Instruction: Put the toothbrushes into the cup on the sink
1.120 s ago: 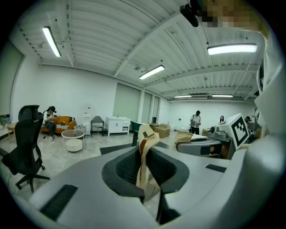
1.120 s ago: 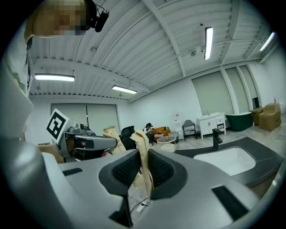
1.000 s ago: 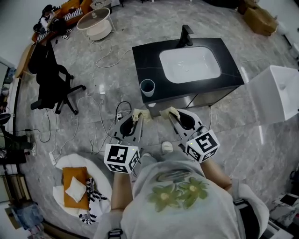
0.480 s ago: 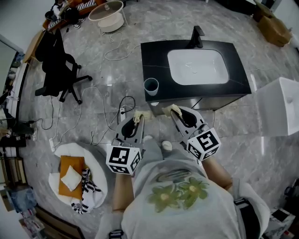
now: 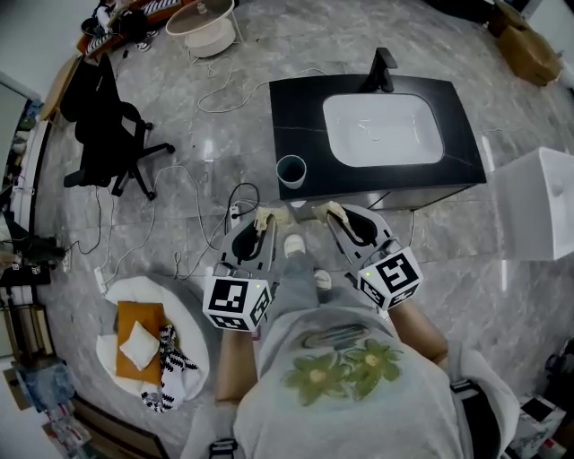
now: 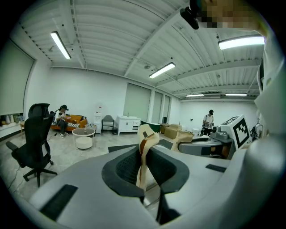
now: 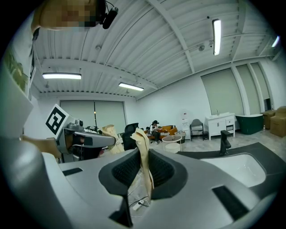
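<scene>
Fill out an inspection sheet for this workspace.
Surface: black sink counter with a white basin and a tap.
Job's things: cup at the counter's front left corner; toothbrushes not made out.
Clutter: nothing seen on the counter.
Grippers: left gripper and right gripper held short of the counter, jaws together, nothing made out between them.
Cables: loose cables on the floor left of the sink.
Surroundings: office chair, round table, white box.

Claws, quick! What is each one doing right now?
Left claw: closed on a beige toothbrush.
Right claw: closed on another beige toothbrush.
</scene>
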